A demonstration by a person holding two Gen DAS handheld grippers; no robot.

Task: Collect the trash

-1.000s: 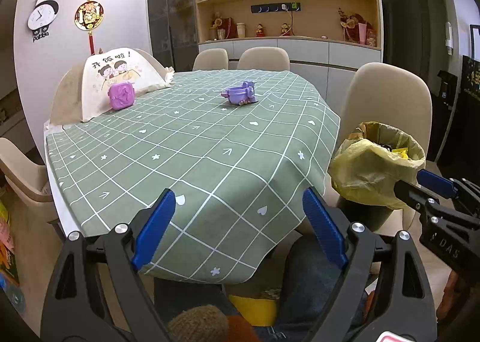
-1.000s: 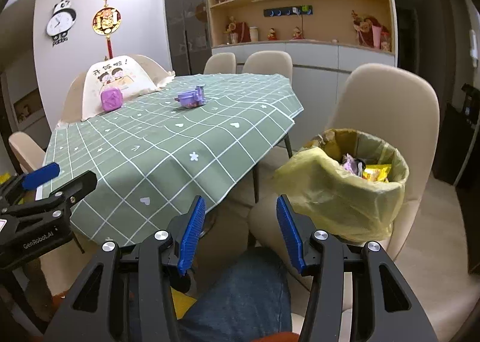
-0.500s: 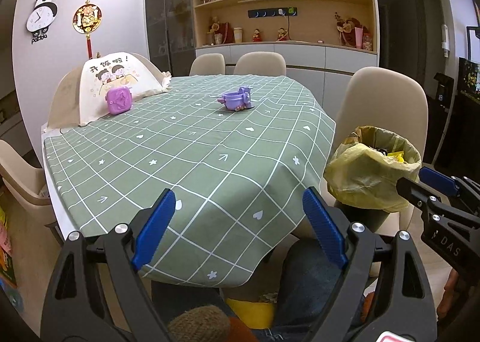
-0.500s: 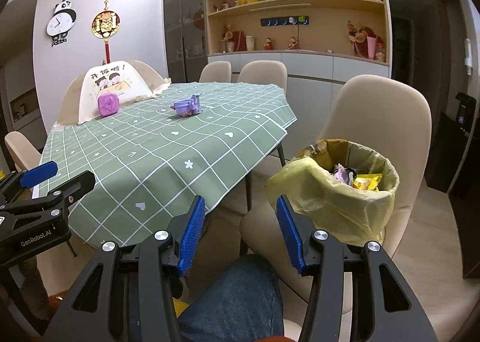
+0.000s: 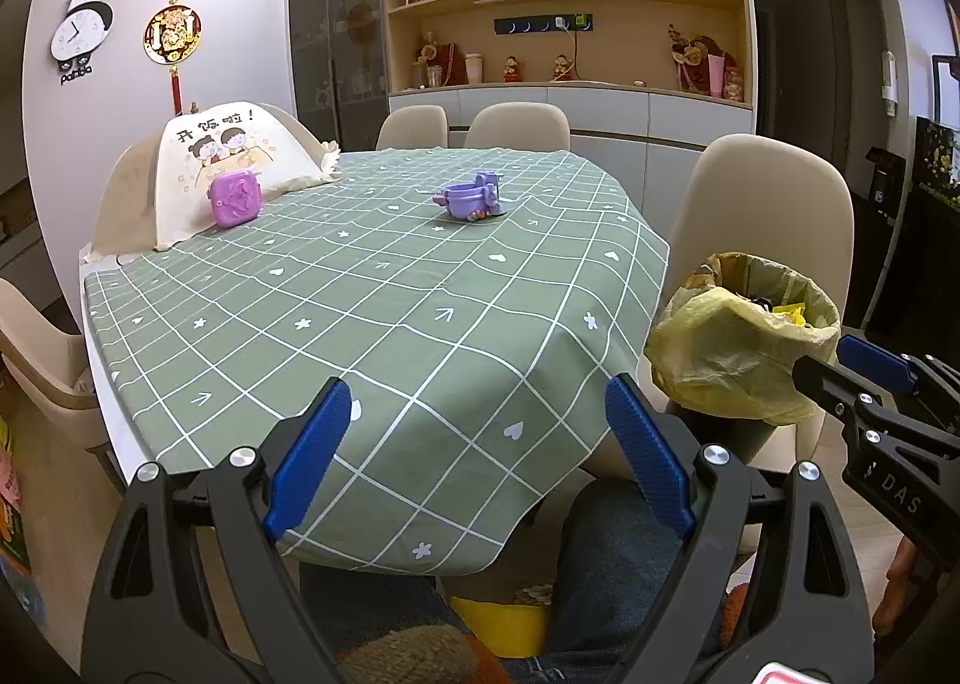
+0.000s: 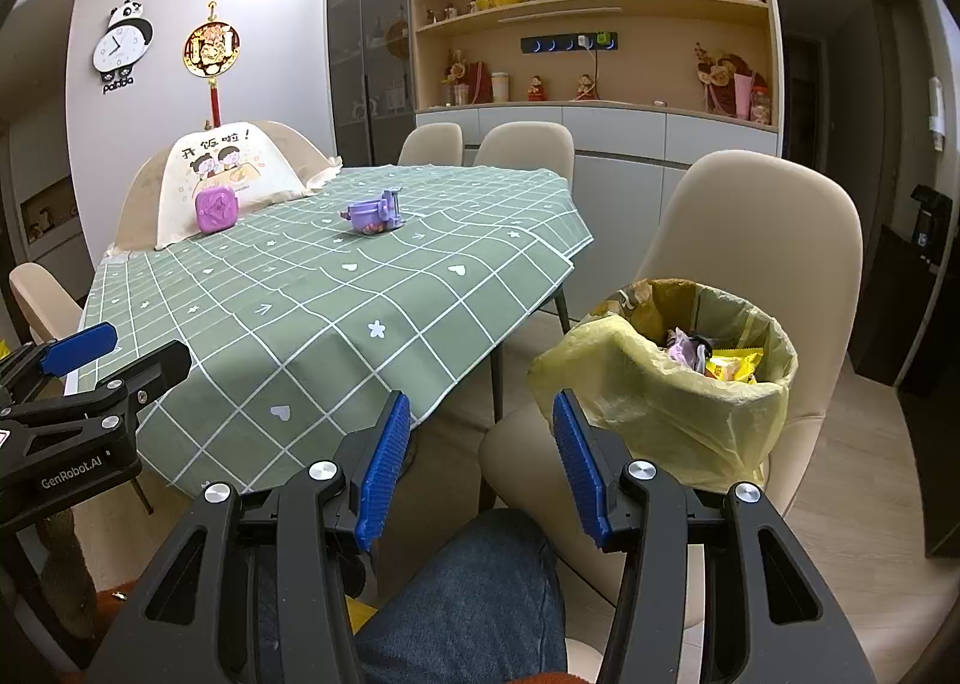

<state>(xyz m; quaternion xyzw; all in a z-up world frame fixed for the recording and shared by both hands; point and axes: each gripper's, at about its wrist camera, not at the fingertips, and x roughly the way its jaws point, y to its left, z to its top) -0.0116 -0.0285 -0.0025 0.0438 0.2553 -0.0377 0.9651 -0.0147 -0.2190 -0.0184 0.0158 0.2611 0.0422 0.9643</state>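
Note:
A bin with a yellow bag stands on a beige chair at the right of the table; it holds wrappers. It also shows in the left wrist view. My left gripper is open and empty, held low before the table's near edge. My right gripper is open and empty, low, just left of the bin. On the green checked tablecloth lie a purple toy and a purple square box.
A white food cover stands at the table's back left. Beige chairs ring the table; one chair carries the bin. A person's knee in jeans is below the grippers. Cabinets and shelves line the back wall.
Both grippers have drawn back and down a little from the table and bin. Both stay open and empty.

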